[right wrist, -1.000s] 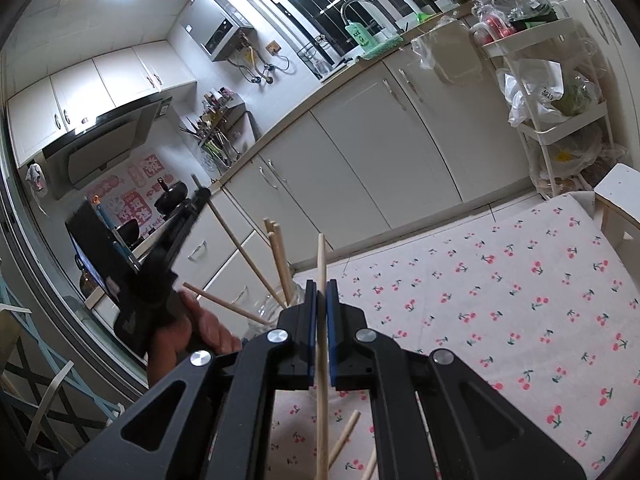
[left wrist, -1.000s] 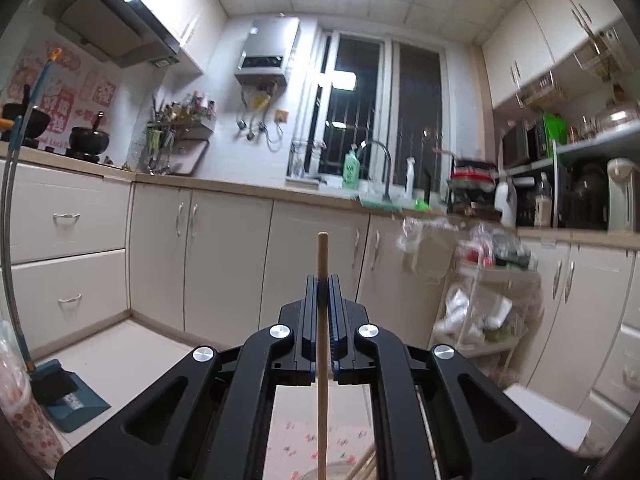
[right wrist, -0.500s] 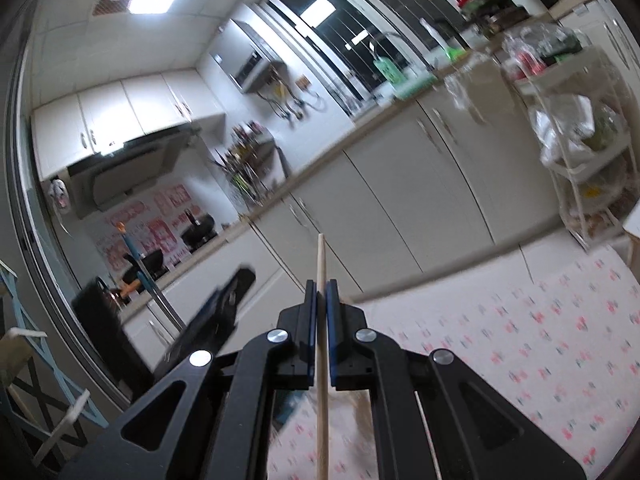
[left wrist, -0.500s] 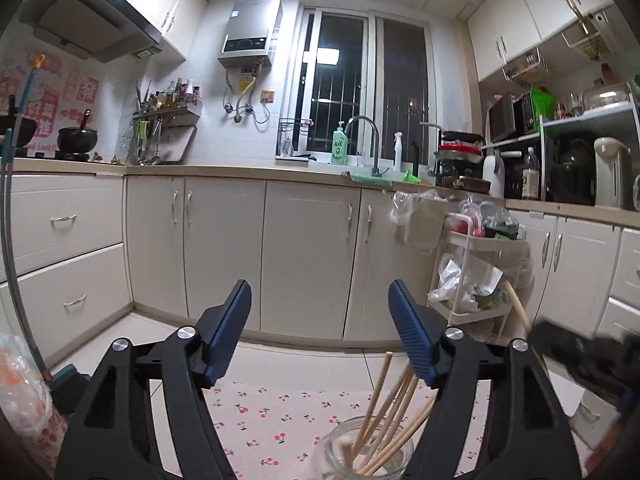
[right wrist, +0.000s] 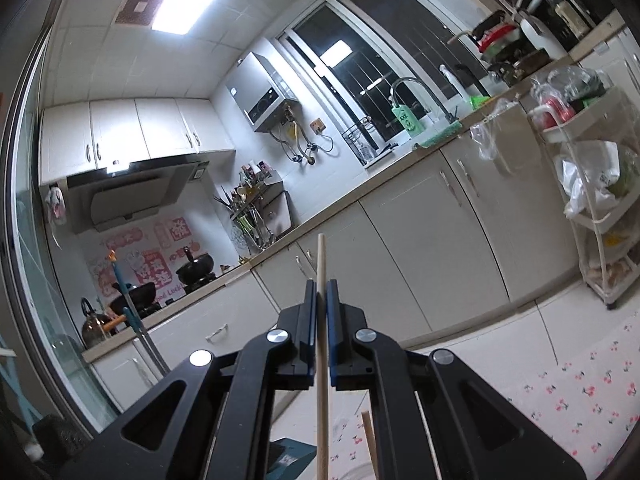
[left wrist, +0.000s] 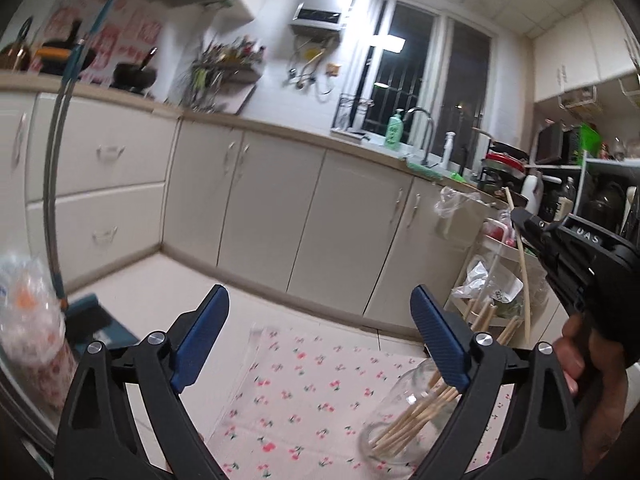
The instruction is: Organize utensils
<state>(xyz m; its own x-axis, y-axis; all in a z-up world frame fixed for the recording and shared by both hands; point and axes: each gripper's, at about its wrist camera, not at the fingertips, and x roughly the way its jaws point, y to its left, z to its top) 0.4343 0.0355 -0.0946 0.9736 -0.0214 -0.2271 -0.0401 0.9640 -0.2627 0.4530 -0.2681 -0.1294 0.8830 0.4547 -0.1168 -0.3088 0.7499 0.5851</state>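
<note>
Pinching one chopstick (right wrist: 322, 320) upright, the right gripper (right wrist: 321, 300) aligns it for the glass jar (left wrist: 394, 432) on the table; the left gripper (left wrist: 320, 336) gapes empty.

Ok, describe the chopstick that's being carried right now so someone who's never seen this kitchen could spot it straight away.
Start at the cherry-print cloth in front of the cabinets, where a glass jar holds a bundle of chopsticks. Above the jar is the right gripper, gripped by a hand. The carried chopstick is the lone one pinched upright between its shut jaws, outside the jar.
</note>
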